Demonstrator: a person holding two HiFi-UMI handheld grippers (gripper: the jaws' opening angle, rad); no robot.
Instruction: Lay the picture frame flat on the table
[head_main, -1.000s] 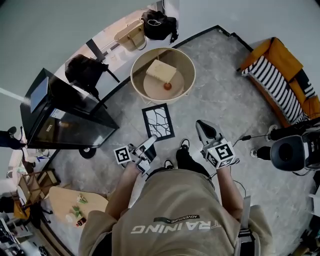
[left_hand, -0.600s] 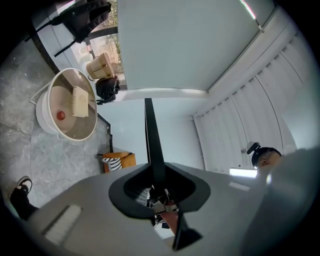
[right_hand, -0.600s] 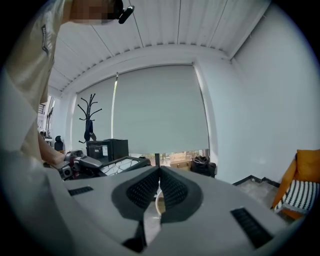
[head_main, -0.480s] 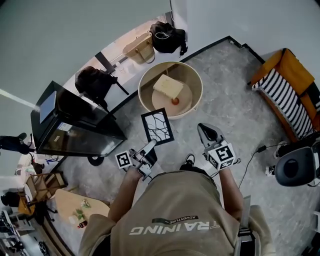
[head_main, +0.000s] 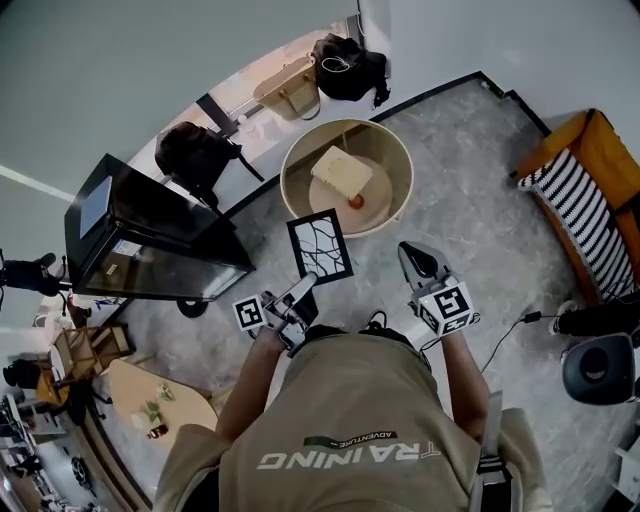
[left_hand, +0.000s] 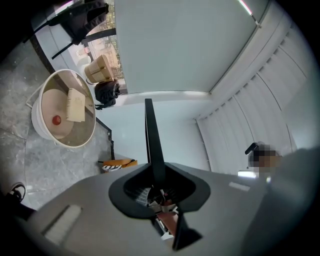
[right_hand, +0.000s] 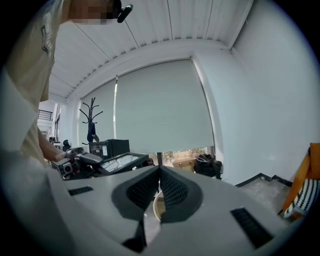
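Left gripper (head_main: 303, 288) clamps the picture frame (head_main: 320, 246) by its near edge, over grey marbled floor (head_main: 470, 200), just short of the round beige table (head_main: 290, 186) ahead. Right gripper (head_main: 410, 256) is closed and empty. The person's shirt (head_main: 340, 420) reads "TRAINING".

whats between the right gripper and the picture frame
Nothing; in the head view only bare grey floor shows between the right gripper and the picture frame.

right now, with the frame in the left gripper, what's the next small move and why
Probably bring the frame forward over the round table: the left gripper grips its near edge, but it looks short of the tabletop. Aim for the bare part, away from the block and red ball.
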